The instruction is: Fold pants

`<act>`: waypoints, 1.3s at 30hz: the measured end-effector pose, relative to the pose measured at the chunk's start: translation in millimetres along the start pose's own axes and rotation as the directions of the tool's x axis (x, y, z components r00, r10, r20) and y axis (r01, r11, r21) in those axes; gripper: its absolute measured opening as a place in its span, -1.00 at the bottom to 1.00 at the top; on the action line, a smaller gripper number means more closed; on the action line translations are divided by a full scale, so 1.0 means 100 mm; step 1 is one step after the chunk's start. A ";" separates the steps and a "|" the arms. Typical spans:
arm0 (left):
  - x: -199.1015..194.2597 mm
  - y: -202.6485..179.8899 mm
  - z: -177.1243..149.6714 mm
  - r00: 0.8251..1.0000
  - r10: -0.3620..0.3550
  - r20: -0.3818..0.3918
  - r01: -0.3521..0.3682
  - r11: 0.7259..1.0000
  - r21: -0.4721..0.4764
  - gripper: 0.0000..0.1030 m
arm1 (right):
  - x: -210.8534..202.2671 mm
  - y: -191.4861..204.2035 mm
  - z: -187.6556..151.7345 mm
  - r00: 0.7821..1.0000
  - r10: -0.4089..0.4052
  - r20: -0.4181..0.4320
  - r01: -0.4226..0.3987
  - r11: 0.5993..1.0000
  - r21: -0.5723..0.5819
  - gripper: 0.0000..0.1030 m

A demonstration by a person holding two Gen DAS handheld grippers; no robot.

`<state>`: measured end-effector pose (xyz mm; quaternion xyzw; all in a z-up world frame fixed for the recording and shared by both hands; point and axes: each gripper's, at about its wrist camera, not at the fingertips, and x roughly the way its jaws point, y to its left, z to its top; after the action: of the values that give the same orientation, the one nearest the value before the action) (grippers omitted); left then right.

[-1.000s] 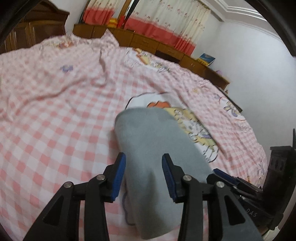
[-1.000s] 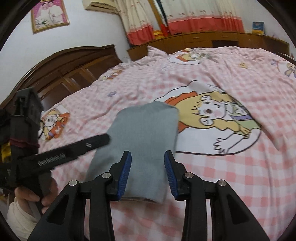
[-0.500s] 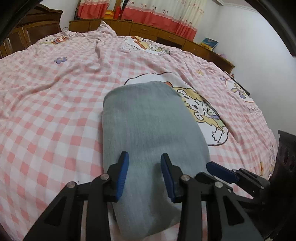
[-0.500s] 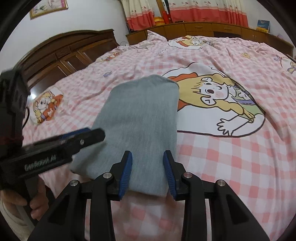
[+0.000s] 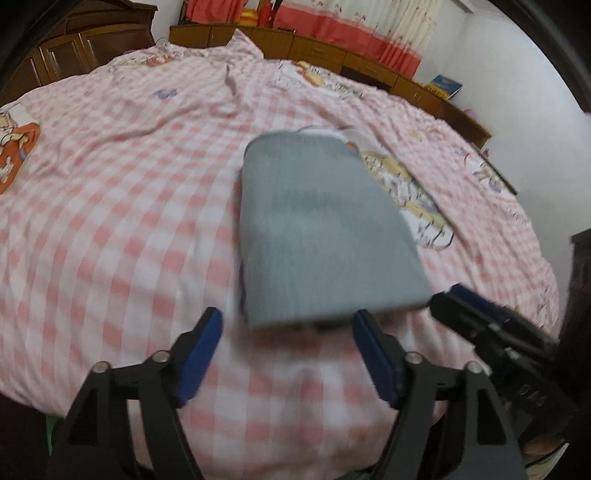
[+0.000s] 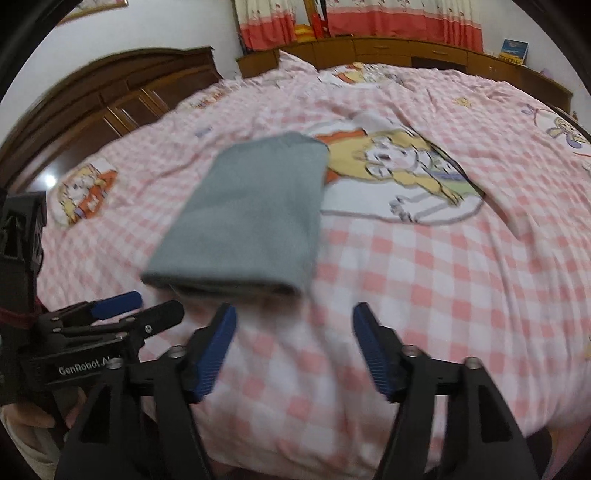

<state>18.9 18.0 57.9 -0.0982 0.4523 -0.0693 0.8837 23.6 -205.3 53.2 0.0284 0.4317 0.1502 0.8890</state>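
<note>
The grey pants (image 5: 321,232) lie folded into a compact rectangle on the pink checked bedspread (image 5: 110,206); they also show in the right wrist view (image 6: 251,218). My left gripper (image 5: 286,354) is open and empty, just short of the near edge of the pants. My right gripper (image 6: 293,343) is open and empty, also just short of that edge. The right gripper shows at the right of the left wrist view (image 5: 491,325), and the left gripper shows at the left of the right wrist view (image 6: 110,321). Neither touches the pants.
The bedspread (image 6: 424,277) carries cartoon prints (image 6: 402,166). A dark wooden headboard (image 6: 122,92) stands at the left, a low wooden cabinet (image 5: 332,55) and red-hemmed curtains (image 6: 369,18) at the back. The bed's near edge lies below the grippers.
Both grippers have opened wide and pulled back off the folded pants toward the bed's near edge. The pants stay folded where they lay.
</note>
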 end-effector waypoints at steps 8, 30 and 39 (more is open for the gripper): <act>0.27 -0.02 -0.20 0.993 0.071 -0.090 -0.072 0.997 -0.006 0.59 | 0.37 -0.06 -0.16 0.992 -0.062 -0.112 0.064 0.998 0.014 0.35; 0.50 -0.09 -0.22 0.980 0.158 -0.118 -0.152 0.987 0.051 0.76 | 0.47 -0.08 -0.20 0.992 -0.063 -0.112 0.064 0.998 0.012 0.40; 0.50 -0.09 -0.22 0.981 0.157 -0.118 -0.152 0.987 0.051 0.76 | 0.47 -0.08 -0.20 0.992 -0.062 -0.111 0.064 0.998 0.012 0.40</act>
<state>30.1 -4.0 7.9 -0.0400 0.5098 -0.0156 0.8592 37.7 -200.9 3.6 0.0133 0.4822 0.1200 0.8677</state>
